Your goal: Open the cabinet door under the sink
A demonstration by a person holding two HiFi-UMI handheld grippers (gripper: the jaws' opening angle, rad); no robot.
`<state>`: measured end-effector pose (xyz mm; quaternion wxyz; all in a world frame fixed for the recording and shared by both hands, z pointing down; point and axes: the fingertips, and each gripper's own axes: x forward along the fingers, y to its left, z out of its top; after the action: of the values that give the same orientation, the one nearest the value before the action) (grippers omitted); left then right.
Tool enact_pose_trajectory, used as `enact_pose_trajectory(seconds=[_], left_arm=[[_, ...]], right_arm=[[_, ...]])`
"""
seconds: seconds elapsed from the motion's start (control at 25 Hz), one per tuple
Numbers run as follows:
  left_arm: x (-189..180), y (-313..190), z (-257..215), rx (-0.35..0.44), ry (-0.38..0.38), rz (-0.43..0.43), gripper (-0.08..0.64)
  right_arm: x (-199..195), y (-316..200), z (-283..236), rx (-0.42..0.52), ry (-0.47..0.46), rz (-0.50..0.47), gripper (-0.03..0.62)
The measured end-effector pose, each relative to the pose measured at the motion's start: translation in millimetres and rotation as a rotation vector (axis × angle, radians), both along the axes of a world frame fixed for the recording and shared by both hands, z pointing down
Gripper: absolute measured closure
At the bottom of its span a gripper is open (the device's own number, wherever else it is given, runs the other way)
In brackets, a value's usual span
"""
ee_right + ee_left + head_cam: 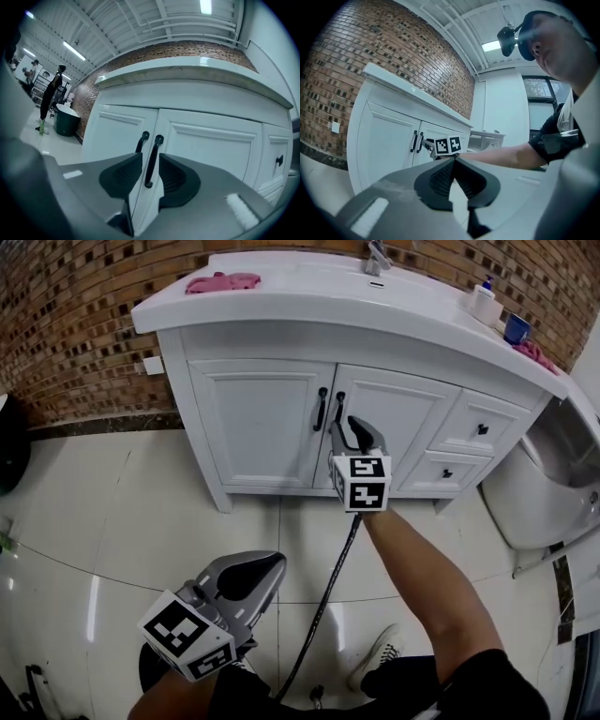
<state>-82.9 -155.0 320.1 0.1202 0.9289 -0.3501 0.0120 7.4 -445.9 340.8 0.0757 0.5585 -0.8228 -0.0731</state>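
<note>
The white vanity cabinet (262,423) stands under the sink with both doors closed. Two black handles sit side by side at the middle seam: the left door's handle (321,409) and the right door's handle (338,407). My right gripper (354,427) is held level at the right door (398,423), open. In the right gripper view, the right door's handle (153,154) stands in the gap of my right gripper (151,164), and neither pad presses on it. My left gripper (272,563) hangs low over the floor, well back from the cabinet. In the left gripper view it (453,160) is shut on nothing.
Two drawers (478,427) are right of the doors, and a white toilet (553,474) stands beyond them. On the countertop lie a pink cloth (222,282), a faucet (377,259) and a blue cup (516,329). A black cable (328,596) trails over the tiled floor.
</note>
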Motion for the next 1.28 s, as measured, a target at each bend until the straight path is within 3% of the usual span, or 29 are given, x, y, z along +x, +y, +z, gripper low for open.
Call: enact_pose_trajectory(seconds=[0.36, 0.52, 1.28], left_arm=[[-2, -21, -2, 0.019, -0.004, -0.006, 0.554], [0, -24, 1, 0.01, -0.006, -0.004, 0.554], [4, -11, -3, 0.015, -0.003, 0.003, 0.554]], right_arm=[[-5, -28, 15, -0.018, -0.034, -0.006, 0.48], [-8, -31, 17, -0.027, -0.035, -0.024, 0.525], [-2, -1, 18, -0.114, -0.177, -0.119, 0.545]])
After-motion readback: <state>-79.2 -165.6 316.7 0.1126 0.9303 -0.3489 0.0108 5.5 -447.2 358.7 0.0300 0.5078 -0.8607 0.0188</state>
